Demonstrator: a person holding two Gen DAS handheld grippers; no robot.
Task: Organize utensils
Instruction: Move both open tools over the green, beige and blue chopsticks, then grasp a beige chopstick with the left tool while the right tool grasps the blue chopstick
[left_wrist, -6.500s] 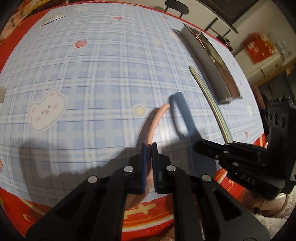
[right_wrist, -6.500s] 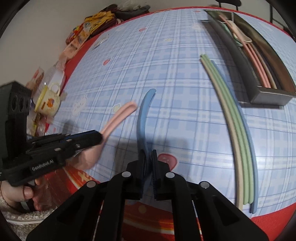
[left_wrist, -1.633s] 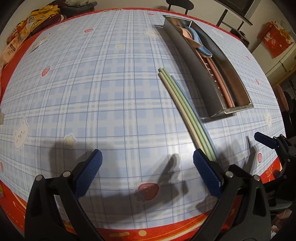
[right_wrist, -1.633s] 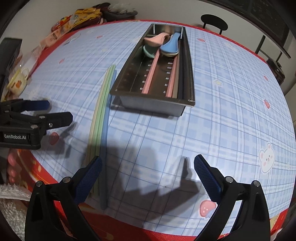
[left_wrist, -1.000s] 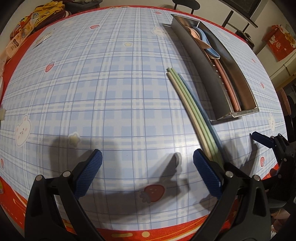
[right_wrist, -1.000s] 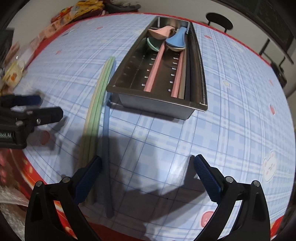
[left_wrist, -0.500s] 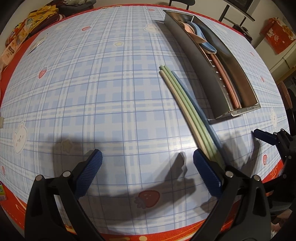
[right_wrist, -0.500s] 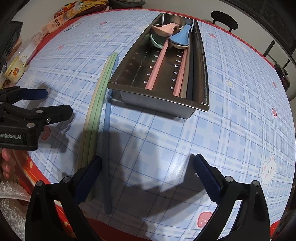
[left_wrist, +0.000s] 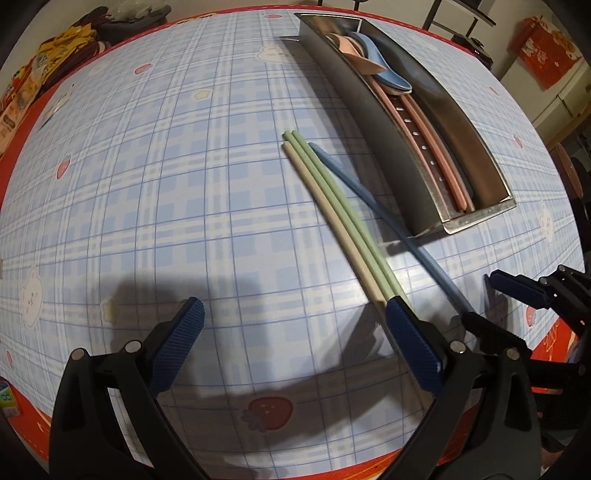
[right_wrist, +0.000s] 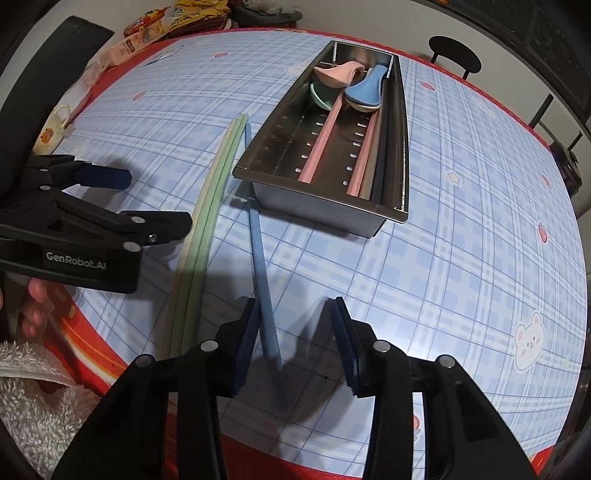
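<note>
Tray (right_wrist: 321, 206) just beside blue chopstick (right_wrist: 260, 266)

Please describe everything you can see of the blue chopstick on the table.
The blue chopstick is one long, thin, matte stick, apparently plastic. It lies flat on the checked tablecloth, angled away from the three pale green and cream sticks, its far end beside the metal tray. Its near end sits between the closing jaws of the right gripper, against the left pad; the other pad is apart from it.
</note>
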